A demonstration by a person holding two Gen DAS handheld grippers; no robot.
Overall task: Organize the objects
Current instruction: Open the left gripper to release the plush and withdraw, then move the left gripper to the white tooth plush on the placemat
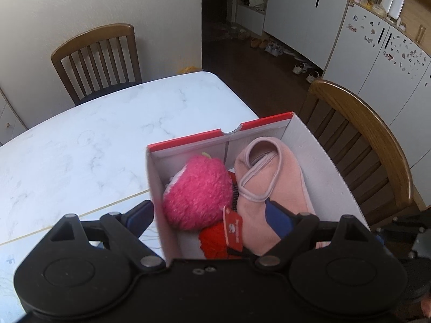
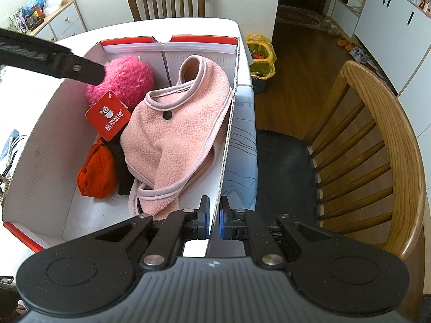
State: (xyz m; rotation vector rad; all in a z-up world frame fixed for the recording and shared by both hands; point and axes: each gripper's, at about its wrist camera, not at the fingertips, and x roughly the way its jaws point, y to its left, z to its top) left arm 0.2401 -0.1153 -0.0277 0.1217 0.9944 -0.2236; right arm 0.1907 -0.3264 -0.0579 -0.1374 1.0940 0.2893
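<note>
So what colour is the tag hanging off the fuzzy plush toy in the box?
Red with white print; the tag shows best in the right wrist view.

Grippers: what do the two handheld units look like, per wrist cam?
Both are matte black plastic. The left gripper has two round hinge housings with triangular cut-outs, silver pivot pins, and blue pads on its fingers. The right gripper has the same linkage, silver pins and blue pads, plus a grey ribbed centre plate bearing a small round emblem. No cables or sleeves visible.

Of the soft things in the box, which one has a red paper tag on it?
The fluffy bright pink plush toy. The red tag hangs from it; the pale pink fleece garment has only a dark snap button.
</note>
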